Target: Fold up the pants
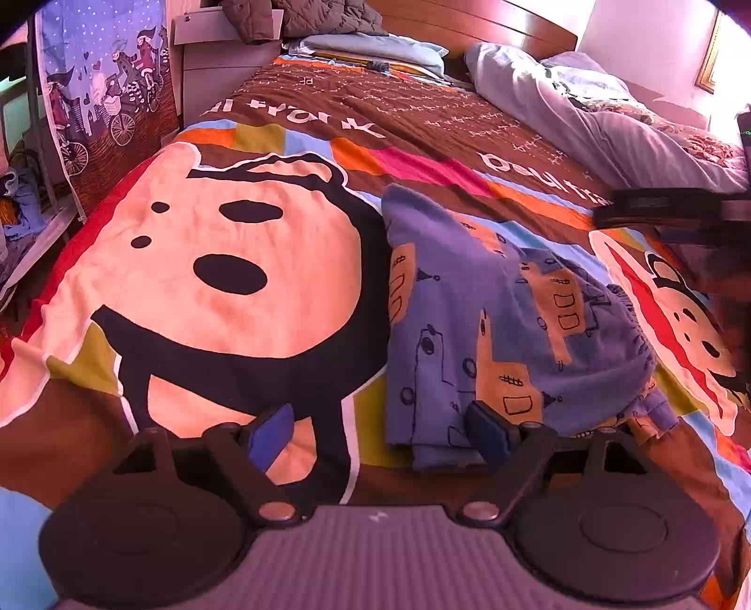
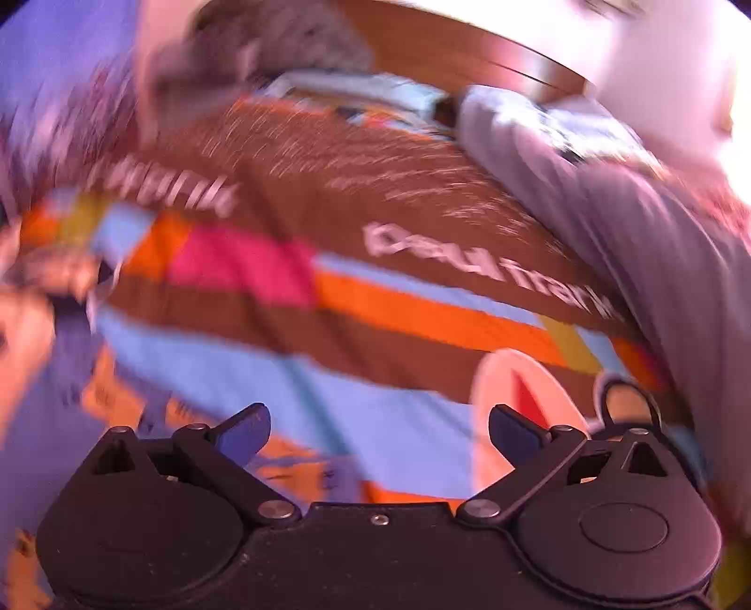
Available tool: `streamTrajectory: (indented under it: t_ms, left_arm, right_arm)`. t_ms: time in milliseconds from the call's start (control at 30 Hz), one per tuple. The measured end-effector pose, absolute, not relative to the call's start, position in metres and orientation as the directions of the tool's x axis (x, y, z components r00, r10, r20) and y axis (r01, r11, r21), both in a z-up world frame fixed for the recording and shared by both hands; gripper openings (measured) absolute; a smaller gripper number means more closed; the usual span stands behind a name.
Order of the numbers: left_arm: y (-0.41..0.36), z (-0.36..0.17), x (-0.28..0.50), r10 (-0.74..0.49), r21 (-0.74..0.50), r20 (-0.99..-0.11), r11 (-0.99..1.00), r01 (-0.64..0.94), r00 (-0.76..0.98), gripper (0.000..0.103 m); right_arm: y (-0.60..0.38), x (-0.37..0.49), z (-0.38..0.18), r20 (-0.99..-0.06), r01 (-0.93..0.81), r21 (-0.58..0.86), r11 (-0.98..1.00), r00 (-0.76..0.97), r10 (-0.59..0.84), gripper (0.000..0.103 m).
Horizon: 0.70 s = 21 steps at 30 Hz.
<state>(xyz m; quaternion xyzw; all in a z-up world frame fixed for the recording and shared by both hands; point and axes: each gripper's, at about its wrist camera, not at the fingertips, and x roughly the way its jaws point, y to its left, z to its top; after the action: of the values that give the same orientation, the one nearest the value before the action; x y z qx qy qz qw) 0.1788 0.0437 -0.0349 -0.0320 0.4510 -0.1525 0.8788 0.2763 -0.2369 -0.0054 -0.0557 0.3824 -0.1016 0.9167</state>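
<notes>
The pants [image 1: 493, 319] are blue fleece with orange building prints. They lie folded into a compact stack on the colourful bedspread [image 1: 225, 263], right of a big cartoon face. My left gripper [image 1: 380, 434] hovers open at the stack's near left corner, its right fingertip [image 1: 488, 429] over the fabric edge and its pads not pressing. In the blurred right wrist view, my right gripper [image 2: 380, 429] is open and empty above the bedspread [image 2: 375, 300], with the pants [image 2: 42, 413] at the far left. A dark gripper part [image 1: 647, 206] juts in from the right.
A rumpled lilac duvet [image 1: 610, 122] and blue pillows [image 1: 375, 49] lie toward the wooden headboard [image 1: 469, 23]. A grey jacket [image 1: 305, 19] rests on a white nightstand [image 1: 220, 61]. A printed curtain [image 1: 103, 94] hangs left of the bed.
</notes>
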Motion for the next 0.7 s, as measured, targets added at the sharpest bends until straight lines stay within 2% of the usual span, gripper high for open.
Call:
streamTrajectory:
  t_ms: [133,267,400,467,600,700]
  left_arm:
    - [0.043,-0.034,0.178,-0.297,-0.190,-0.783,0.951,0.244,0.546,0.086]
    - [0.047,-0.033,0.176,-0.312,-0.207,-0.781,0.947,0.247,0.542,0.089]
    - [0.045,-0.034,0.171,-0.315,-0.194,-0.782,0.943,0.270,0.539,0.095]
    - [0.039,-0.034,0.167,-0.287,-0.150,-0.788,0.947,0.283,0.544,0.096]
    - [0.026,-0.035,0.158,-0.216,-0.041,-0.802,0.950,0.309,0.557,0.098]
    - [0.018,-0.035,0.154,-0.175,0.019,-0.804,0.948,0.319,0.568,0.099]
  right_arm:
    - [-0.271,0.235,0.009,-0.709,0.142,-0.049,0.989,0.692,-0.134,0.102]
    - [-0.278,0.193,-0.036,-0.818,0.130,0.009,0.992,0.571,-0.068,0.102]
    - [-0.296,0.174,-0.041,-0.811,0.286,0.178,0.942,0.584,-0.025,0.102]
    - [-0.292,0.168,-0.029,-0.813,0.308,0.180,0.934,0.581,-0.035,0.102]
    - [-0.274,0.145,-0.012,-0.774,0.223,0.131,0.966,0.632,-0.041,0.102]
    - [-0.263,0.128,-0.033,-0.811,0.188,0.069,0.980,0.582,-0.055,0.102]
